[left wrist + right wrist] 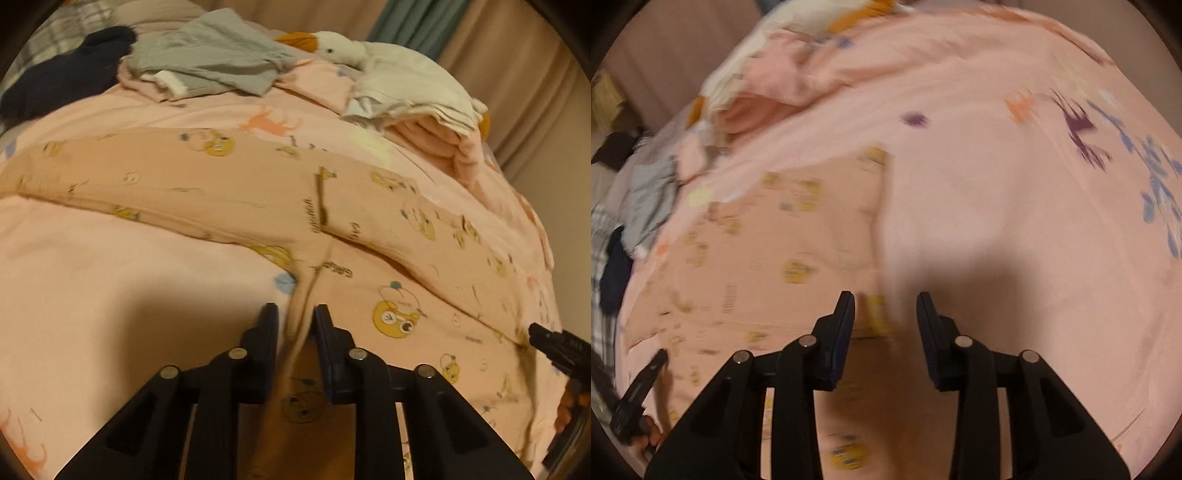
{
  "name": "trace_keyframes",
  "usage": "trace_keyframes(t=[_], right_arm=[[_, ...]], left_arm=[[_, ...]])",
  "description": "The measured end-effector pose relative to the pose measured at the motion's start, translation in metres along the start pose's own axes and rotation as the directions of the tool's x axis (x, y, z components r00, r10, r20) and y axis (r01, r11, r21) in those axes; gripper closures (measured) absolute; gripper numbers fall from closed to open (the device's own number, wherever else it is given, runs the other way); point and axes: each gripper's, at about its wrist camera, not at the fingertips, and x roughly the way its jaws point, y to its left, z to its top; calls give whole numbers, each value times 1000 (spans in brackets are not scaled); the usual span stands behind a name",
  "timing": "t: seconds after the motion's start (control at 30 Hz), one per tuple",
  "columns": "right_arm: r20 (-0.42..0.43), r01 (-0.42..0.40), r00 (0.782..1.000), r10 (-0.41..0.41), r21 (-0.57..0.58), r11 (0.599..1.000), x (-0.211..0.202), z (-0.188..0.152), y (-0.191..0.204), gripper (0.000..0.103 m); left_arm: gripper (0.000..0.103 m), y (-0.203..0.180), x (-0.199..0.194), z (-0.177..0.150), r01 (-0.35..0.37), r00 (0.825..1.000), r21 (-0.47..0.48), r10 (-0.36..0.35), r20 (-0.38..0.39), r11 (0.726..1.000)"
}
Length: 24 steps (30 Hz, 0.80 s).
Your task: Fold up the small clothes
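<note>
While the pants (258, 192) lie spread across mid-frame on the bed (92, 295), the step in hand looks like the first fold: left gripper (293, 314) pinches a bunched ridge of the fabric at lower centre, jaws nearly closed on it. Right gripper (885, 299) hovers with jaws apart, holding nothing, over the pants' edge at lower centre of its view; that view is blurred. Next move likely needs the right to take a matching grip so both can carry the fabric over evenly. Pants: peach, yellow cartoon print, soft, mostly flat, creased at the pinch. Upper frame: grey garment (207, 55), dark garment (62, 77), plush duck (369, 62).
</note>
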Motion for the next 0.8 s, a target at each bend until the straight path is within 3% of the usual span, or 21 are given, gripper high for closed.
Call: trace_keyframes(t=[0.07, 0.13, 0.17, 0.2, 0.23, 0.27, 0.33, 0.37, 0.43, 0.5, 0.57, 0.67, 0.7, 0.73, 0.8], right_arm=[[31, -35, 999, 37, -78, 996, -8, -5, 21, 67], [51, -8, 999, 18, -192, 981, 1, -16, 41, 68], [46, 17, 999, -7, -220, 975, 6, -19, 39, 68], [12, 86, 996, -86, -248, 965, 24, -26, 40, 68], [9, 96, 995, -97, -250, 963, 33, -30, 37, 67], [55, 92, 995, -81, -256, 962, 32, -34, 34, 66], [99, 101, 992, -73, -321, 942, 31, -42, 35, 65], [104, 103, 992, -71, -344, 934, 30, -44, 35, 65], [95, 80, 994, -52, -323, 943, 32, -43, 30, 64], [88, 55, 996, -29, -304, 951, 33, -42, 24, 64], [89, 43, 996, -17, -296, 954, 27, -43, 21, 64], [88, 36, 996, -11, -294, 955, 20, -44, 23, 63], [88, 36, 996, -11, -296, 954, 21, -44, 23, 62], [88, 36, 996, -11, -297, 954, 20, -44, 23, 62], [89, 36, 996, -10, -299, 953, 21, -45, 23, 61]], left_arm=[[81, 11, -1, 3, 36, 999, -51, -36, -13, 998], [81, 23, -5, 6, 43, 999, -113, -44, -11, 993], [81, 29, -9, 7, 13, 1000, -131, -13, 0, 991], [81, 36, -15, 10, -50, 998, -141, 54, 23, 989], [81, 43, -23, 12, -106, 992, -151, 115, 50, 983], [81, 51, -29, 14, -121, 988, -171, 135, 70, 978], [75, 85, -40, 20, -64, 991, -303, 97, 97, 951], [73, 107, -43, 22, -3, 994, -397, 47, 101, 918], [61, 153, -44, 18, 161, 984, -577, -85, 157, 801], [61, 200, -42, 8, 320, 947, -725, -183, 264, 610], [61, 234, -46, 4, 419, 907, -765, -189, 376, 489], [61, 264, -48, 7, 510, 857, -771, -141, 496, 383], [61, 272, -46, 15, 514, 853, -766, -139, 503, 386], [61, 275, -44, 22, 503, 859, -759, -139, 494, 413], [63, 276, -39, 42, 433, 890, -738, -116, 441, 517]])
